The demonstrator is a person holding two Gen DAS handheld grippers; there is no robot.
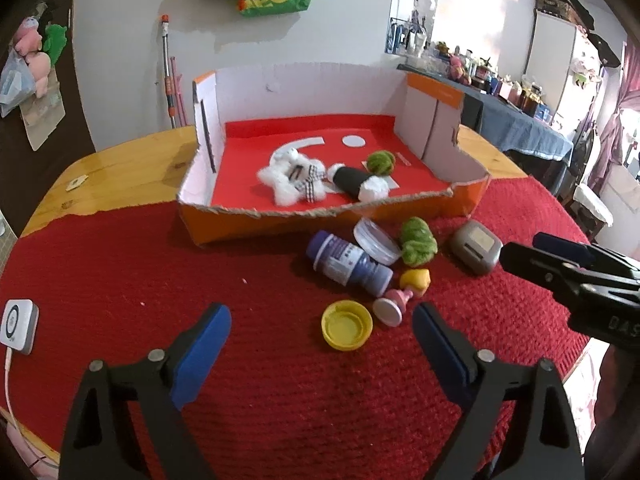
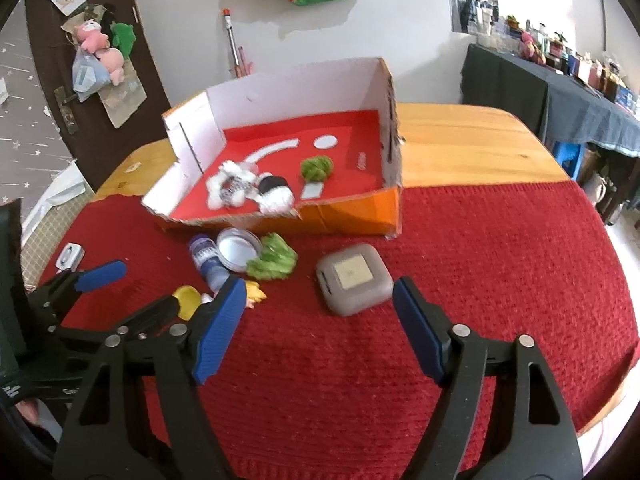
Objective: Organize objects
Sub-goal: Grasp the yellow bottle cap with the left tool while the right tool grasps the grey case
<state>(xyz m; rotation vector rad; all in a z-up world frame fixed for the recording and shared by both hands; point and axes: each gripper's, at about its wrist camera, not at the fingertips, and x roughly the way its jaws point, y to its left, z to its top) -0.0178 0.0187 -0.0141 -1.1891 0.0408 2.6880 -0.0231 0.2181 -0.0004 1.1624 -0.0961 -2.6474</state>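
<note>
My right gripper (image 2: 320, 320) stands open and empty, jaws straddling the line to the grey case (image 2: 354, 279), which lies on the red cloth in front of the cardboard box (image 2: 348, 212). I should centre, descend, then close squarely across its flat sides.

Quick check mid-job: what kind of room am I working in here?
Most likely a lived-in home room: a wooden table under a red knitted cloth, plush toys hanging on a door, and a cluttered side table of jars and trinkets.
</note>
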